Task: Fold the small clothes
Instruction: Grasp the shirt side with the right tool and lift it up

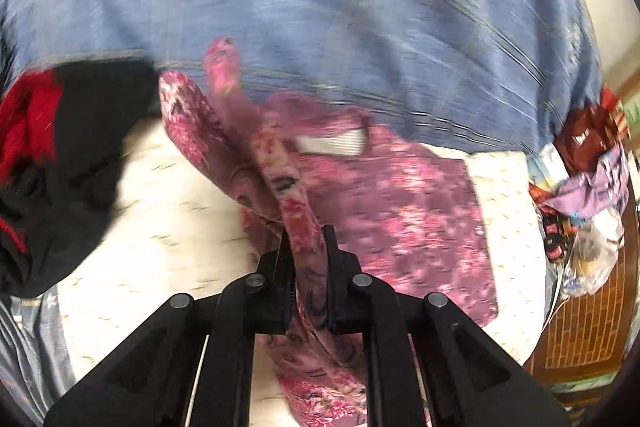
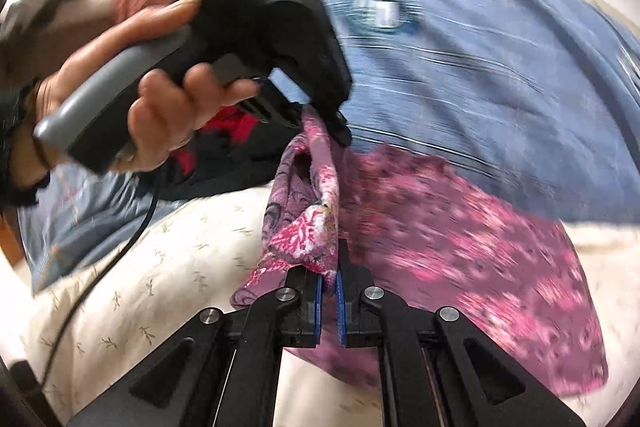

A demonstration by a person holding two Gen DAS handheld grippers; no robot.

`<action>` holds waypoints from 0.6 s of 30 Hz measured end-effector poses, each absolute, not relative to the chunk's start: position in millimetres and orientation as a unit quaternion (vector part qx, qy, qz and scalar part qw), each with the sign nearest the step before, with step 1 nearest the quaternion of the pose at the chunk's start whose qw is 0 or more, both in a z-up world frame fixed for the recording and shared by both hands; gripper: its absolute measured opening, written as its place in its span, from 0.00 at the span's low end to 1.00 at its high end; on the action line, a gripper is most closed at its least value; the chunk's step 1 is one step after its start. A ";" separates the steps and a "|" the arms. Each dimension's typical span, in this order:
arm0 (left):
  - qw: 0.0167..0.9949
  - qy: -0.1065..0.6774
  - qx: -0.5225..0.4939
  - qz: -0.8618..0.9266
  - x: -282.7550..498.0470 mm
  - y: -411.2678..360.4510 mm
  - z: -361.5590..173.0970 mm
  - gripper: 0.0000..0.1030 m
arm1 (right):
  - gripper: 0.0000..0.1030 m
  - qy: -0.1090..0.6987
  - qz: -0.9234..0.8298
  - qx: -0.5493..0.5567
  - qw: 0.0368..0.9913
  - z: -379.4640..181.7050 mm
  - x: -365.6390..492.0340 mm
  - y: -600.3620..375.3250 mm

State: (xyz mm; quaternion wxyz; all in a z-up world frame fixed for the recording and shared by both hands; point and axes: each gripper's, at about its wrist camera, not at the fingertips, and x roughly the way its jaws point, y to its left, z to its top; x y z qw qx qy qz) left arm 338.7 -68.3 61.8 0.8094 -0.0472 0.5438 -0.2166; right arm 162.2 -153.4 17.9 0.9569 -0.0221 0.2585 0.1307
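A small pink and purple floral garment lies partly on a cream sheet. My left gripper is shut on a bunched edge of it and lifts it. In the right wrist view the garment spreads to the right, and my right gripper is shut on another bunched edge. The left gripper, held by a hand, pinches the same raised fold just above and beyond the right one. Both views are blurred.
A blue striped cloth covers the far side. A black and red garment lies at the left. A heap of packets and bags sits at the right by a brown patterned surface. A cable trails over the sheet.
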 end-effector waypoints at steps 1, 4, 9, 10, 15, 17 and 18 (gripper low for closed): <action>0.811 0.540 -0.040 -0.222 336.4 -83.6 65.2 0.09 | 0.05 0.258 0.125 -0.006 0.958 20.6 159.4 -166.1; 0.811 0.538 -0.024 -0.230 332.2 -124.4 69.6 0.09 | 0.05 0.256 0.105 0.038 0.960 26.3 149.5 -205.6; 0.802 0.548 -0.006 -0.239 326.4 -180.8 62.1 0.09 | 0.05 0.260 0.081 0.085 0.958 22.9 138.8 -256.1; 0.801 0.549 -0.003 -0.240 325.0 -188.0 60.8 0.09 | 0.05 0.263 0.076 0.094 0.957 20.3 136.8 -265.6; 0.793 0.556 0.022 -0.246 319.5 -233.1 50.7 0.09 | 0.05 0.269 0.060 0.124 0.953 8.1 128.4 -299.3; 0.790 0.561 0.029 -0.247 318.8 -249.6 46.2 0.09 | 0.05 0.268 0.053 0.137 0.952 5.9 124.5 -314.2; 0.788 0.564 0.032 -0.247 318.7 -258.4 43.7 0.09 | 0.05 0.267 0.050 0.142 0.952 4.0 124.7 -319.8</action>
